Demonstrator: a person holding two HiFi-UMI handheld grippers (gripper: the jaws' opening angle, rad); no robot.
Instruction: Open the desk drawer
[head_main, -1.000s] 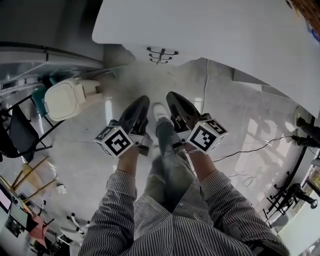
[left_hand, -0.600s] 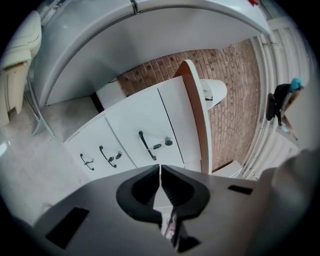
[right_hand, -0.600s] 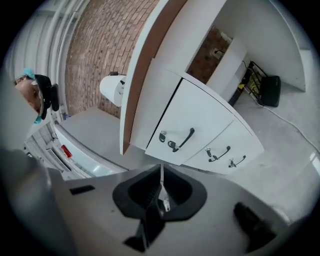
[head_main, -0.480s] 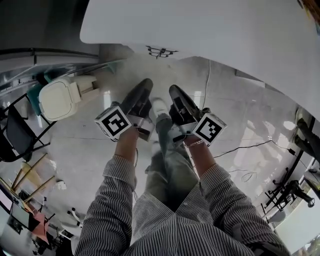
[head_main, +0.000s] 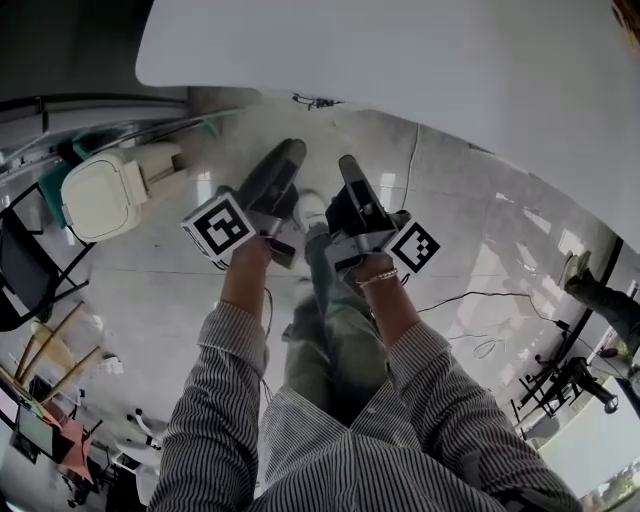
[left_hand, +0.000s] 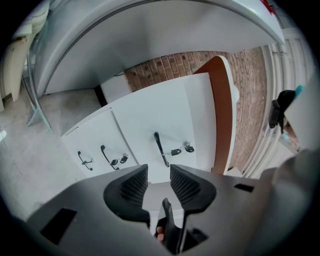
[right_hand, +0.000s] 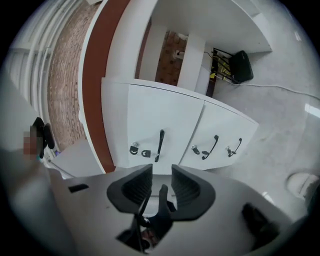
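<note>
Left tongs: the left gripper (head_main: 283, 160) has let go. Its jaws have just been opening and stand apart, and its ribbed pads (left_hand: 135, 186) clamp nothing.
Right tongs: the right gripper (head_main: 352, 170) is released the same way. Its jaws have also just been opening, and there is an empty gap between its pads (right_hand: 137, 185).
Contact: neither gripper touches anything; the drawers lie well apart ahead of both.
Left hand: the left hand (head_main: 250, 255) is stretched forward from a striped sleeve (head_main: 225, 400). Its gripper reaches toward the upper centre of the head view, just under the white desk top (head_main: 420, 60).
Right hand: the right hand (head_main: 372, 268) is held out alongside, near the left one. The two grippers run roughly parallel above the pale floor (head_main: 180, 300).
Drawers: a white drawer unit (left_hand: 145, 120) sits under the desk, mid-frame in both gripper views. It has three fronts, each with a black handle, and all appear shut.
Nearest handle: the handle (left_hand: 159, 149) sits just above the left jaws in the picture. In the right gripper view the same handle (right_hand: 160, 145) has keys (right_hand: 134, 147) hanging beside it.
</note>
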